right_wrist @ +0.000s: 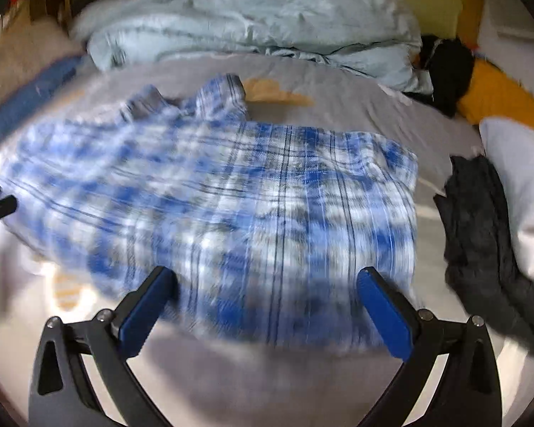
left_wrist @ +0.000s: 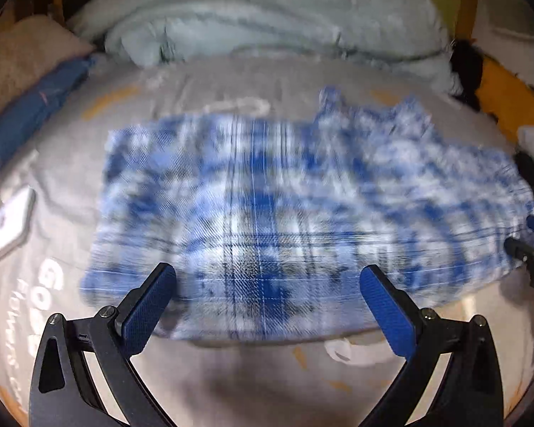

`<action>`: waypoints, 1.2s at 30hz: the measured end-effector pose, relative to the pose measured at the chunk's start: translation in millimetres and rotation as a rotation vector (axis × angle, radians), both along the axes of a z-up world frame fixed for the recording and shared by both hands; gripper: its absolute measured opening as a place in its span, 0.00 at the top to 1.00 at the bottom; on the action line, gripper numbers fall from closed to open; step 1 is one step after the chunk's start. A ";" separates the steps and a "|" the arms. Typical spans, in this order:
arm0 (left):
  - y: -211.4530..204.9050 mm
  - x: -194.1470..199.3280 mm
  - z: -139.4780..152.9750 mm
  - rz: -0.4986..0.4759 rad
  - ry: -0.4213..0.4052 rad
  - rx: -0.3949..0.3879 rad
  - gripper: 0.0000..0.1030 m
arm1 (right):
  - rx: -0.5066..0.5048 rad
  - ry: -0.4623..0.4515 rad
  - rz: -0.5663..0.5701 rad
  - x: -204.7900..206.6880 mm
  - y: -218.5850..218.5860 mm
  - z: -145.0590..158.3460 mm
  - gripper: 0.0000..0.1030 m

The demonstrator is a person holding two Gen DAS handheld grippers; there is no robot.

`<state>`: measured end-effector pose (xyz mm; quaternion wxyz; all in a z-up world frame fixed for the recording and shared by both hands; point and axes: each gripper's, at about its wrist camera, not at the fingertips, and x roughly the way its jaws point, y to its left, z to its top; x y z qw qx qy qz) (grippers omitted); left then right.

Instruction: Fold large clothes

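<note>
- blue plaid shirt (left_wrist: 267, 213) lies spread on the grey bed sheet (left_wrist: 231, 373), blurred.
- left gripper (left_wrist: 267, 299) spread wide above its near edge, pinching nothing.
- right gripper (right_wrist: 267, 299) likewise spread, empty.

A bed with a pale grey printed sheet (right_wrist: 356, 106) carries the items. A blue-and-white plaid garment (right_wrist: 231, 206) lies spread across the frame's centre. A crumpled light-blue duvet (right_wrist: 252, 17) occupies the top. A dark grey garment (right_wrist: 480, 235) lies at right, touching a white pillow (right_wrist: 519, 178). A white flat object (left_wrist: 7, 227) lies at the left edge of the left wrist view.
</note>
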<state>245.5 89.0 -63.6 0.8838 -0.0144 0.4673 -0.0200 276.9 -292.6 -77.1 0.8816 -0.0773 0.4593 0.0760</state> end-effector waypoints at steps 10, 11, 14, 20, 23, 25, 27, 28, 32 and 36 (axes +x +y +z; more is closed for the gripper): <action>-9.9 4.3 -19.5 0.030 0.001 0.044 0.00 | 0.049 0.019 -0.016 11.9 -4.7 -15.0 0.00; -9.4 2.6 -18.4 0.030 -0.001 0.040 0.00 | 0.054 0.017 -0.021 9.9 -5.0 -13.3 0.00; -6.9 -0.4 -10.8 0.017 -0.013 0.018 0.00 | 0.080 -0.015 -0.033 -3.0 -8.9 -1.2 0.00; -2.8 -7.9 -1.0 0.004 -0.037 0.006 0.00 | 0.125 -0.115 -0.014 -21.9 -12.1 30.3 0.00; 2.8 -11.8 5.5 0.045 -0.074 0.006 0.00 | 0.135 -0.131 -0.026 -26.2 -15.3 36.6 0.00; 7.3 -17.1 14.7 0.059 -0.121 0.000 0.00 | 0.154 -0.146 -0.029 -28.2 -17.1 43.2 0.00; 11.2 -19.9 25.1 0.057 -0.167 -0.024 0.00 | 0.178 -0.162 0.009 -33.1 -15.5 48.2 0.00; 12.3 -22.5 30.0 0.056 -0.192 -0.029 0.00 | 0.175 -0.168 0.024 -34.8 -13.3 49.7 0.06; 16.2 -29.5 40.3 0.053 -0.257 -0.042 0.00 | 0.264 -0.091 0.098 -29.1 -4.4 42.4 0.63; 18.9 -30.9 37.9 0.040 -0.261 -0.080 0.00 | 0.296 -0.083 0.098 -23.5 7.2 33.6 0.87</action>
